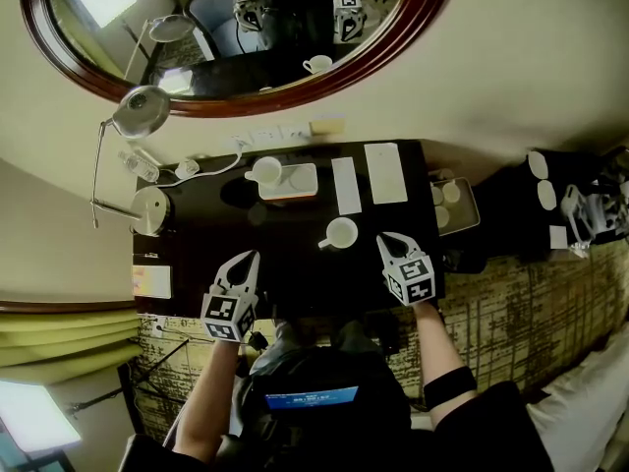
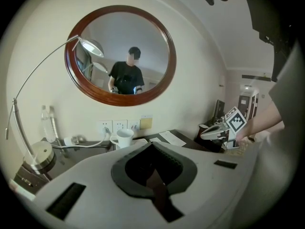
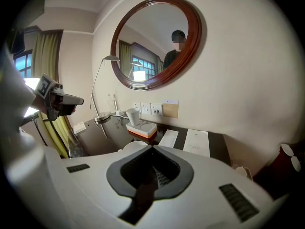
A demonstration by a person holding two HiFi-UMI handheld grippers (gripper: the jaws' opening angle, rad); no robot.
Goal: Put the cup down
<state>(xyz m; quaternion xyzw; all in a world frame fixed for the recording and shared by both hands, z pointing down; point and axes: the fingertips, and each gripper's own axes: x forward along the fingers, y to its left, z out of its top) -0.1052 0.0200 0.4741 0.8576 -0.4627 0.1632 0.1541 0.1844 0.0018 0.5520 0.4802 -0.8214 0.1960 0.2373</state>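
A white cup (image 1: 341, 232) stands upright on the dark desk (image 1: 295, 254), free of both grippers. My right gripper (image 1: 385, 238) is just to its right, shut and empty. In the right gripper view only the cup's rim (image 3: 132, 145) peeks over the closed jaw tips (image 3: 152, 148). My left gripper (image 1: 251, 257) hovers over the desk's near left part, well to the left of the cup, also shut with nothing in it (image 2: 152, 144). A second white cup (image 1: 265, 171) sits on a white tray (image 1: 300, 183) at the back of the desk.
Two paper sheets (image 1: 384, 172) lie at the back right. A desk lamp (image 1: 142, 109) with a round base (image 1: 149, 210) stands at the left, next to a cable and wall sockets (image 1: 265, 136). An oval mirror (image 1: 324, 77) hangs above. A side tray (image 1: 467, 207) holds small cups.
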